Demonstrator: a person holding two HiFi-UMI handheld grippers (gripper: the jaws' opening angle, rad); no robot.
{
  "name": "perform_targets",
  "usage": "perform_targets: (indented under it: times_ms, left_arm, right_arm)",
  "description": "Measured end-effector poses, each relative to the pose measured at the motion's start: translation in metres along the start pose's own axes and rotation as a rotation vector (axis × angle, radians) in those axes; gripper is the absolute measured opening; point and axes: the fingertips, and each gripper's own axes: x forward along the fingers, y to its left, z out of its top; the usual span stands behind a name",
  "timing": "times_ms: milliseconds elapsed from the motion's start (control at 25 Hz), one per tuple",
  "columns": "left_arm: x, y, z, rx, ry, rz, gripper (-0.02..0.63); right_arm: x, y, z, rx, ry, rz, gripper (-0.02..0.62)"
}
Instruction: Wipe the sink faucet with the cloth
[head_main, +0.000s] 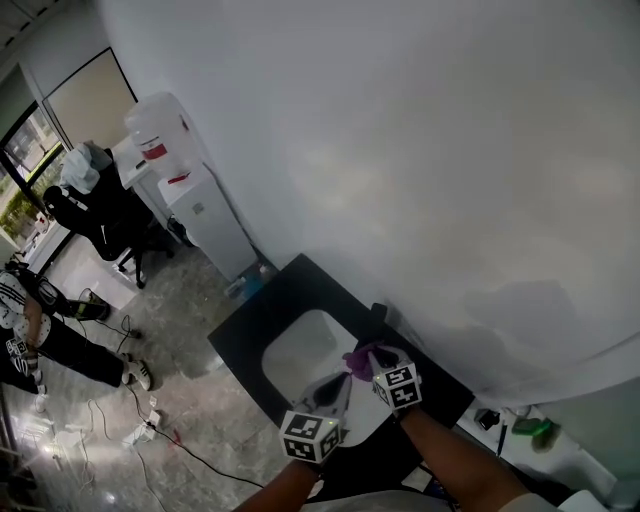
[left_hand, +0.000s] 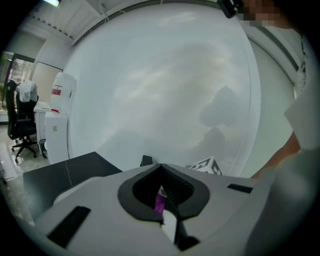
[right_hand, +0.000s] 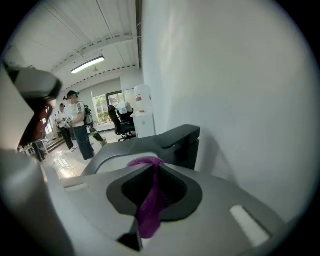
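over the sink (head_main: 283, 352), the right gripper (head_main: 370, 362) was clamped on the purple cloth (right_hand: 149, 200). the left gripper (head_main: 343, 383) pinched another edge, seemingly stretching it ready beside the black faucet (right_hand: 181, 141).

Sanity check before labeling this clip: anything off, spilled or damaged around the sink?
Nothing stands out. No spill or damage shows on the sink or counter, the faucet looks intact, and the cloth is held by both the left gripper and the right gripper. The only untidy thing is loose cables across the floor.
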Motion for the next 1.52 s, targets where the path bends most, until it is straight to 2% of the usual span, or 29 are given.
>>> perform_targets:
  times_ms: [80, 160, 320, 440, 520, 640, 920, 1040, 1160, 1280, 1520]
  left_arm:
    - [-0.003, 0.000, 0.001, -0.002, -0.005, 0.007, 0.006]
    - [-0.006, -0.001, -0.001, -0.006, -0.007, 0.013, 0.006]
    - [-0.012, 0.000, -0.002, -0.011, -0.016, 0.017, 0.006]
    - [-0.017, 0.000, -0.003, -0.016, -0.020, 0.016, 0.006]
    - [-0.019, -0.002, -0.001, -0.015, -0.024, 0.008, 0.006]
    - [-0.024, -0.010, 0.009, -0.001, -0.041, -0.008, 0.006]
    - [-0.048, -0.047, 0.066, 0.051, -0.123, -0.042, 0.006]
    - [-0.056, -0.065, 0.095, 0.071, -0.171, -0.059, 0.006]
    - [-0.061, -0.079, 0.112, 0.105, -0.193, -0.073, 0.006]
    - [-0.061, -0.088, 0.115, 0.135, -0.191, -0.090, 0.006]
    - [-0.058, -0.091, 0.109, 0.124, -0.185, -0.100, 0.006]
  right_arm:
    - [0.016, -0.020, 0.012, -0.006, 0.010, -0.046, 0.031]
    - [0.024, -0.021, 0.013, -0.021, 0.030, -0.053, 0.031]
    - [0.012, 0.009, -0.005, -0.049, 0.051, -0.003, 0.031]
    - [-0.006, 0.037, -0.039, -0.036, 0.085, 0.055, 0.031]
    - [-0.026, 0.051, -0.046, -0.027, 0.078, 0.081, 0.031]
    - [-0.068, 0.064, -0.020, -0.014, -0.007, 0.110, 0.031]
    - [-0.195, 0.080, 0.101, -0.026, -0.265, 0.116, 0.031]
    - [-0.231, 0.088, 0.140, -0.036, -0.342, 0.133, 0.031]
    - [-0.251, 0.091, 0.161, -0.074, -0.401, 0.116, 0.031]
    - [-0.260, 0.093, 0.170, -0.063, -0.422, 0.096, 0.029]
    - [-0.262, 0.092, 0.176, -0.065, -0.439, 0.074, 0.029]
